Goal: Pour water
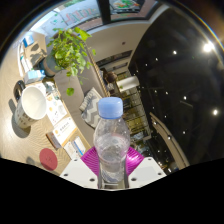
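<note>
Clear plastic, blue-capped water bottle [111, 142] is held upright, clamped between the pads of the claw [112, 165], with cap on and the white mug [30, 105] well off leftward, so pouring is judged unstarted.

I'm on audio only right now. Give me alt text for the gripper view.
A clear water bottle with a pale blue cap stands upright between the gripper fingers, whose pink pads flank its lower body. Beyond it, on the table, are a white mug and a potted plant.
</note>
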Motion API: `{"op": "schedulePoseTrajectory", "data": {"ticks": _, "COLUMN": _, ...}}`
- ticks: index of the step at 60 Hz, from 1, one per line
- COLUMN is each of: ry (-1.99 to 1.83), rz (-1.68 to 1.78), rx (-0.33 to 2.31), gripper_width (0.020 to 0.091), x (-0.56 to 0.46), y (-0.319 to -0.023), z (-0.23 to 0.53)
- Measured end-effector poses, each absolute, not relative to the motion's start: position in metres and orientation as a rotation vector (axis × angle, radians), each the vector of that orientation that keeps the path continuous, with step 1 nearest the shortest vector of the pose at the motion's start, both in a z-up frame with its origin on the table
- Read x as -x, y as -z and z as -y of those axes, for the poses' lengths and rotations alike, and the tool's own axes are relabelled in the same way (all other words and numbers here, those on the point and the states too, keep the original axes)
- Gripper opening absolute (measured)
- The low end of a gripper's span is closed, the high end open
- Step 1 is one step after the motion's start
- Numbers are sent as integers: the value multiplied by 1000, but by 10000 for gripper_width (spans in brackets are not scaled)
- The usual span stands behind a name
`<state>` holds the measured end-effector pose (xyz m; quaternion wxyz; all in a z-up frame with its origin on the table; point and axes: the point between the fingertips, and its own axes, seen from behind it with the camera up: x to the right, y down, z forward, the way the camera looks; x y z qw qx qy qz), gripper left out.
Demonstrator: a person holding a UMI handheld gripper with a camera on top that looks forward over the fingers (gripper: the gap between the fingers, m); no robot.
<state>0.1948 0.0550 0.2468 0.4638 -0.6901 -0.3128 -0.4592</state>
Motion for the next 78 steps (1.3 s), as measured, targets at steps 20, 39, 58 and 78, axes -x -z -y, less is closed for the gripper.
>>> {"op": "schedulePoseTrajectory", "data": {"ticks": 20, "ry": 1637, "rz": 1374, "rx": 1367, "gripper_width": 295, "x": -139, "y": -218, "z": -97}}
{"op": "schedulePoseTrajectory", "data": {"ticks": 39, "ry": 1650, "rz": 1513, "rx": 1326, "gripper_width": 298, "x": -126, "y": -197, "z": -104}}
{"op": "schedulePoseTrajectory", "data": {"ticks": 58, "ry": 1104, "rz": 1022, "rx": 1611, "gripper_width": 301, "x": -133, "y": -254, "z": -92}}
{"op": "schedulePoseTrajectory", "data": {"ticks": 78, "ry": 175, "rz": 296, "rx": 1955, "gripper_width": 299, "x": -167, "y": -214, "z": -84}}
